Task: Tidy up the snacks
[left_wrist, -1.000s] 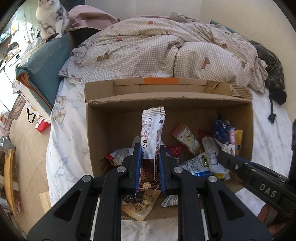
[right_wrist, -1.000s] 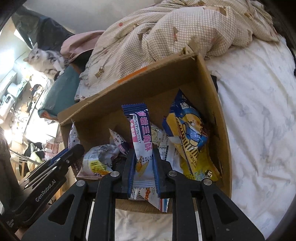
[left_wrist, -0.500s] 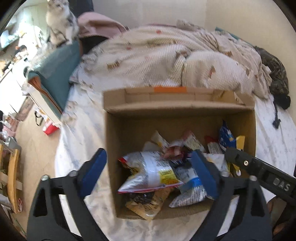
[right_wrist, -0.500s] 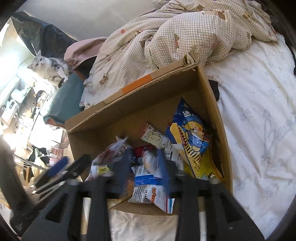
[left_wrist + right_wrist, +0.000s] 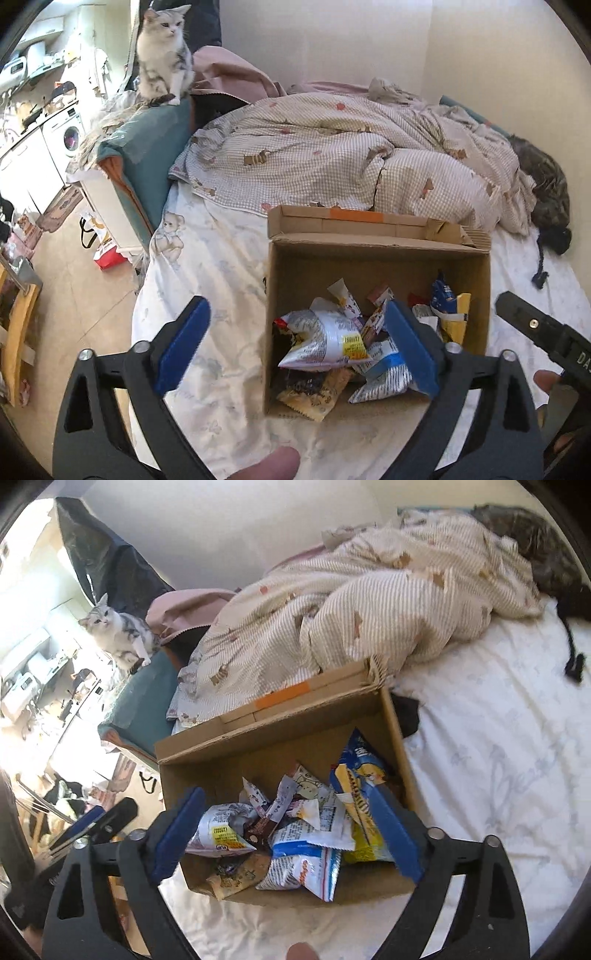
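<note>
On the bed (image 5: 229, 266), a cardboard box (image 5: 373, 266) is holding a loose heap of snack packets (image 5: 325, 341). The left gripper (image 5: 295, 347) and right gripper (image 5: 284, 830) are both hanging above it, jaws opening wide with nothing gripped. Likely risks: the soft mattress tipping the box under a push, or slick wrappers slipping from a pinch. The lower packets are lying buried, most labels are unreadable, and only fingertips of the person are showing.

Daylit room seen through strong fisheye bending, black vignette at the corners, kitchen side (image 5: 33, 686) blown out by glare at left, white bedsheet (image 5: 509, 760) brightly lit, box interior (image 5: 373, 266) shadowed, duvet (image 5: 369, 602) softened by motion blur.
</note>
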`<state>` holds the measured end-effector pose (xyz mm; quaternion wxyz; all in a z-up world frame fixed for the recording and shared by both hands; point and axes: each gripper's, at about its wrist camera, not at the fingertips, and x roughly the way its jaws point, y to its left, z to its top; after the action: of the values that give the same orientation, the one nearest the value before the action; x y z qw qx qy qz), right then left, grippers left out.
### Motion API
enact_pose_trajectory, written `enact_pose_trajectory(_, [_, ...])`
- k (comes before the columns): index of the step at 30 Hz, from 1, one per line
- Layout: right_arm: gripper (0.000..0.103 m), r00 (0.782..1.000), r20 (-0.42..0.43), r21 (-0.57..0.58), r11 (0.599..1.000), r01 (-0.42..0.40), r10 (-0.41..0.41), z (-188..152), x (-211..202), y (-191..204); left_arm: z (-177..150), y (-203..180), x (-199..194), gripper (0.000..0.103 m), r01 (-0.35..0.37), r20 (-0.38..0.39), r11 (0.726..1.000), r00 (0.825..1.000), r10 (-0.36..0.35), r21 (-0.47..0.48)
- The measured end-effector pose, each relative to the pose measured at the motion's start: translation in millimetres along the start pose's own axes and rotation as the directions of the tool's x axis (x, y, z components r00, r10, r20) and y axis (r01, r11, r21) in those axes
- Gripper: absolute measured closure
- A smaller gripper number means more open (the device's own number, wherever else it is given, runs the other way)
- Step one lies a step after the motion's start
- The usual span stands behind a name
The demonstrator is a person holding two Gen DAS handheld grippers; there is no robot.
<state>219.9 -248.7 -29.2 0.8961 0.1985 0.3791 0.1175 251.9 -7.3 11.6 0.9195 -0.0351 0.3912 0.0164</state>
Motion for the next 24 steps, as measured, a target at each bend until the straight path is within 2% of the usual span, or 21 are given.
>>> enact_pose_trajectory(7, [0.000,0.997,0.060,-0.108,0.992,0.062,-0.055,-27,-35,14,-28,25,-32,0.000,-0.015,0.030,0.999,0.999,0.016,-0.033])
enact_pose_trajectory(15, [0.000,0.995,0.073,-0.142,0.986,0.085,-0.075,-65,-65,23,-76,52,-62,0.000,-0.030,0.052,1.000,0.998,0.030,-0.005])
enact_pose_trajectory(18, [0.000,0.993,0.087,-0.153,0.983,0.098,-0.085,-77,-76,25,-88,62,-71,0.000,-0.019,0.038,0.999,0.999,0.020,-0.037])
enact_pose_trajectory(24, [0.000,0.982,0.143,-0.189,0.971,0.149,-0.123,-104,-98,32,-111,62,-95,0.000,-0.020,0.091,0.999,0.996,0.024,-0.045])
